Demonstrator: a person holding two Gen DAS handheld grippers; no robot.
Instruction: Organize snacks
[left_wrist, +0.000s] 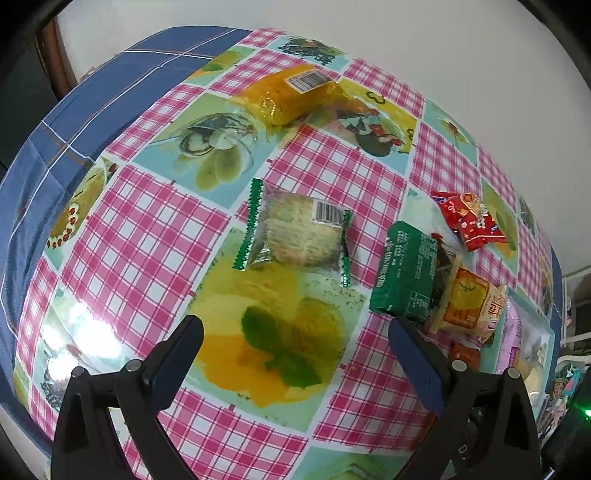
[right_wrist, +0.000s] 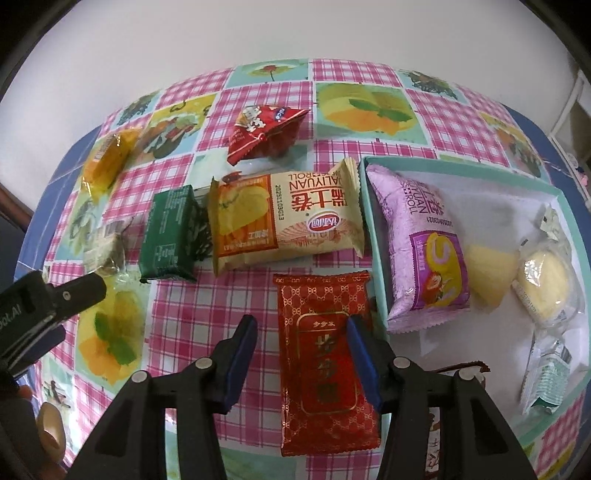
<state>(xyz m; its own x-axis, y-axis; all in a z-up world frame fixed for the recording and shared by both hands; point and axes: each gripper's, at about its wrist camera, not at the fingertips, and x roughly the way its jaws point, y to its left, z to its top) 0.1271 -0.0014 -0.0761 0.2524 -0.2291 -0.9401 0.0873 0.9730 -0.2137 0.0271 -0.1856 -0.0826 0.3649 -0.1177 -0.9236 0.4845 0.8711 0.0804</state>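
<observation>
The right claw (right_wrist: 301, 341) is nearest to its camera, and its two blue pads (right_wrist: 242, 354) stand apart over a flat red packet (right_wrist: 323, 363) with gold pattern that lies on the tabletop (right_wrist: 207, 314). The right pad is at the packet's right edge, while the left pad is clearly away from its left edge, so the claw is open and does not grip the packet. Just to the right of this packet stands a shallow box (right_wrist: 376, 236) with a pale green rim. Inside the box lie a lilac roll packet (right_wrist: 417, 240), two round yellow cakes (right_wrist: 543, 280) in clear wrap, and a small green and white packet (right_wrist: 546, 384). Behind the red packet, a beige roll packet (right_wrist: 291, 218) lies beside the box, and a dark green packet (right_wrist: 170, 236) touches its left end. Further back is a crumpled red bag (right_wrist: 262, 133), and an orange packet (right_wrist: 105, 162) lies far at the left. The left claw (left_wrist: 295, 354) hangs over the checked tabletop with its jaws wide open and nothing between them. Beyond it lies a clear packet (left_wrist: 299, 232) with green zigzag edges and a pale round cake inside, apart from the other snacks. In the right wrist view, the left claw shows at the left edge.
</observation>
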